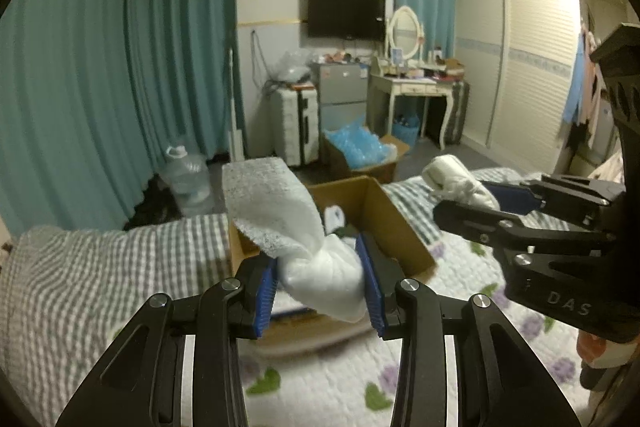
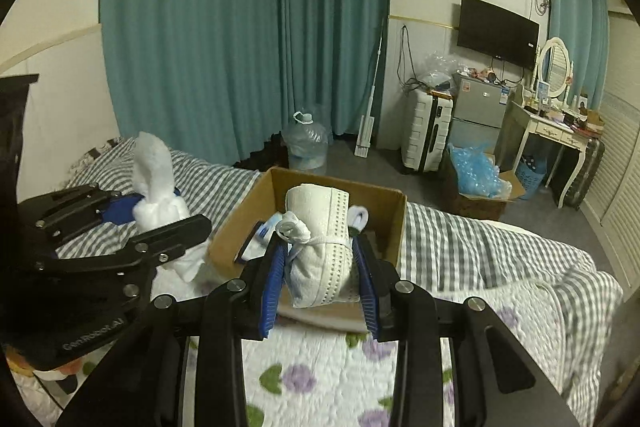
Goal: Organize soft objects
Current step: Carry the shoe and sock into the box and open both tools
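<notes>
My left gripper point(image 1: 320, 283) is shut on a white fluffy cloth point(image 1: 288, 223), held above the near edge of an open cardboard box point(image 1: 392, 219) on the bed. It also shows in the right wrist view point(image 2: 156, 183). My right gripper point(image 2: 320, 287) is shut on a rolled cream sock bundle point(image 2: 324, 239) with dotted trim, just over the box's point(image 2: 248, 215) near side. From the left wrist view the right gripper point(image 1: 492, 203) holds the bundle point(image 1: 456, 179) to the right of the box. Several soft items lie inside the box point(image 2: 358, 217).
The box sits on a bed with a grey checked sheet point(image 2: 460, 239) and a floral quilt point(image 2: 320, 379). Beyond the bed are a water jug point(image 2: 306, 143), a suitcase point(image 2: 426, 131), a small fridge point(image 2: 478, 107), a second box of blue plastic point(image 2: 480, 175) and a dressing table point(image 2: 560, 131).
</notes>
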`<act>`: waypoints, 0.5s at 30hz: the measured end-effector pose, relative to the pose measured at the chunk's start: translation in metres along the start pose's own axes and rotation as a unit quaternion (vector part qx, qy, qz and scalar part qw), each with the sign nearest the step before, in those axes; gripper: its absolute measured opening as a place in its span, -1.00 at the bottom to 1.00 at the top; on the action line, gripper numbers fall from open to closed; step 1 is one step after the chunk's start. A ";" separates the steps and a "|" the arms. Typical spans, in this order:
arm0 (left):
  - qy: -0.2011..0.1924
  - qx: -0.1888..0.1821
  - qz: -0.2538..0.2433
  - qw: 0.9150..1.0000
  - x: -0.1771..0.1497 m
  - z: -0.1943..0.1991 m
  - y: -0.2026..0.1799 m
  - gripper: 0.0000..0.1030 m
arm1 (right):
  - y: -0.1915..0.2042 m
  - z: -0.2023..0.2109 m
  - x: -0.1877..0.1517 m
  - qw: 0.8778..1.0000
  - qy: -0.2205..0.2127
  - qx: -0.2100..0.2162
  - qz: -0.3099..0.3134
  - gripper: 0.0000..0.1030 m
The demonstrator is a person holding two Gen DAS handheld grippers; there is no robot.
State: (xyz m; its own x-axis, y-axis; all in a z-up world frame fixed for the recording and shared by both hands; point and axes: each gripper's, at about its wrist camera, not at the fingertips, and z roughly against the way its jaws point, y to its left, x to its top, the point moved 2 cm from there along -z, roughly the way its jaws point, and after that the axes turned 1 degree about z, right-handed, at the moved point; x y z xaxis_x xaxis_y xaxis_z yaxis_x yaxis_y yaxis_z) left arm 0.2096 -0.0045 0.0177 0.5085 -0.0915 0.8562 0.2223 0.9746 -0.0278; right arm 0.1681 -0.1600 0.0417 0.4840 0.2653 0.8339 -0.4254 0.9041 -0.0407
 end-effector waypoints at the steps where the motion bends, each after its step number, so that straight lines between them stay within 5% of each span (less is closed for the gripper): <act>1: 0.002 -0.005 0.002 1.000 0.001 -0.010 0.003 -0.25 | -0.002 -0.008 0.003 1.000 0.001 0.001 -0.002 -0.35; 6: 0.011 -0.006 -0.017 1.000 -0.002 -0.056 0.008 -0.19 | -0.019 -0.056 0.013 1.000 0.008 0.003 -0.015 -0.35; 8: 0.023 0.005 -0.021 1.000 -0.005 -0.077 0.009 0.20 | -0.026 -0.077 0.012 1.000 0.015 0.005 -0.020 -0.35; 10: 0.029 0.014 -0.017 0.999 -0.009 -0.092 0.009 0.36 | -0.034 -0.099 0.010 0.999 0.022 0.005 -0.024 -0.35; 15: 0.046 0.026 -0.016 0.998 -0.022 -0.117 0.013 0.37 | -0.049 -0.143 0.005 0.998 0.038 0.007 -0.040 -0.34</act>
State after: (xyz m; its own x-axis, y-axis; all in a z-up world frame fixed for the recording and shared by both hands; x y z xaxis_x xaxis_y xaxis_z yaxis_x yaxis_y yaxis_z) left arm 0.2979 -0.0141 -0.0620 0.5764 -0.1380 0.8054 0.1967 0.9801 0.0272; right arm 0.3010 -0.1553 -0.0314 0.5736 0.2172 0.7898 -0.3936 0.9187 0.0333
